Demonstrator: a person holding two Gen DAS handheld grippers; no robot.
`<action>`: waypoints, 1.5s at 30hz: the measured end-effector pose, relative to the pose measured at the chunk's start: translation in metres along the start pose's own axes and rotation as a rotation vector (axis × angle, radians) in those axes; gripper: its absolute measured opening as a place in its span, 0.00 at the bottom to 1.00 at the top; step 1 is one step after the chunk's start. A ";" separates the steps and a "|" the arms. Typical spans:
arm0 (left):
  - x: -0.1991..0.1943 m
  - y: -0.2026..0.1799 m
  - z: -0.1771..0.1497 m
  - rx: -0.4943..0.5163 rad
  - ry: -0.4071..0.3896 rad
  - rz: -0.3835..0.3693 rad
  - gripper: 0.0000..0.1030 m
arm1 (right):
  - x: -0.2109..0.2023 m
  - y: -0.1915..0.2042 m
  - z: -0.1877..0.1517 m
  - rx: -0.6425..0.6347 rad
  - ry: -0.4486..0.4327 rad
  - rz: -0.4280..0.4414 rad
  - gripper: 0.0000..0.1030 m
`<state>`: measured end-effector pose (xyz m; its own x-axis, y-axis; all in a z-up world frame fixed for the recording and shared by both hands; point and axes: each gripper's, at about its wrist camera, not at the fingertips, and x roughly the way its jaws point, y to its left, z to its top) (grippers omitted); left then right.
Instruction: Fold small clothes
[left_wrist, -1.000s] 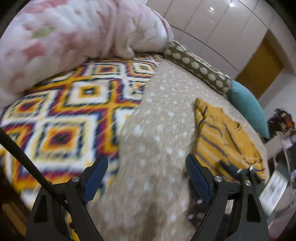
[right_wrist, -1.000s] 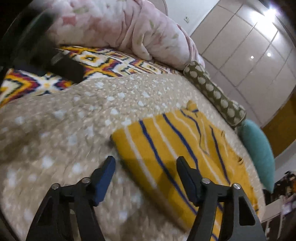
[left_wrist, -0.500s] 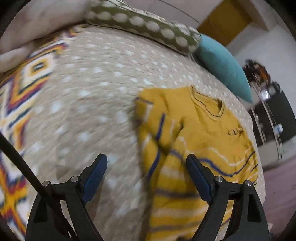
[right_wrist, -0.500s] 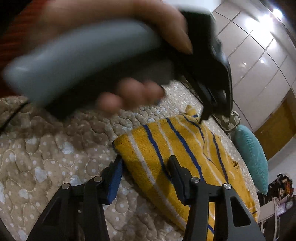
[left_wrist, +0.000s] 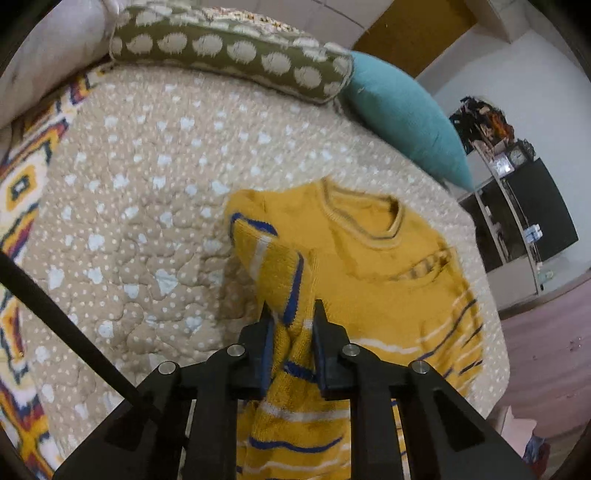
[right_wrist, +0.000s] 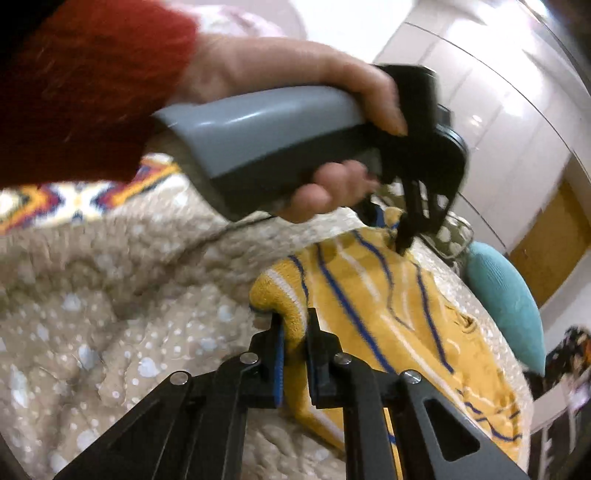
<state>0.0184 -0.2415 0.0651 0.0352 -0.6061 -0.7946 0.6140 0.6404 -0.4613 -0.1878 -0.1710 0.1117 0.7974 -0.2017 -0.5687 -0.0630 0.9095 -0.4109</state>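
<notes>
I see the yellow striped sweater (left_wrist: 388, 280) lying on the beige dotted quilt (left_wrist: 140, 229) of the bed, its neckline toward the green spotted bolster (left_wrist: 229, 48) and the teal cushion (left_wrist: 402, 114). My left hand-held gripper (left_wrist: 290, 314) has just been closing, and its jaws now pinch a raised fold of the sweater's sleeve edge, the blue-striped knit bunched between the pads. My right hand-held gripper (right_wrist: 295, 325) has just been closing too; it clamps the near corner of the sweater (right_wrist: 388, 314), where the knit curls up over the blue pad. In the right wrist view a hand (right_wrist: 295, 110) in a red sleeve (right_wrist: 85, 92) grips the grey handle of the left hand-held gripper (right_wrist: 404, 236), whose tips meet the far edge of the sweater (that part is somewhat blurred). A patterned blanket (left_wrist: 22, 192) borders the quilt on one side.
</notes>
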 end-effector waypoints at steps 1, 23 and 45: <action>-0.005 -0.007 0.001 0.008 -0.009 0.008 0.16 | -0.005 -0.005 0.000 0.022 -0.008 0.002 0.09; 0.119 -0.312 0.009 0.291 0.074 0.063 0.21 | -0.106 -0.249 -0.167 0.703 0.054 -0.183 0.09; 0.002 -0.233 -0.109 0.264 -0.102 0.216 0.68 | -0.123 -0.349 -0.217 1.077 -0.040 0.083 0.43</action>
<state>-0.2106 -0.3412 0.1282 0.2570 -0.5226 -0.8129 0.7657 0.6233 -0.1586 -0.3941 -0.5426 0.1710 0.8354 -0.1306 -0.5339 0.4274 0.7650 0.4818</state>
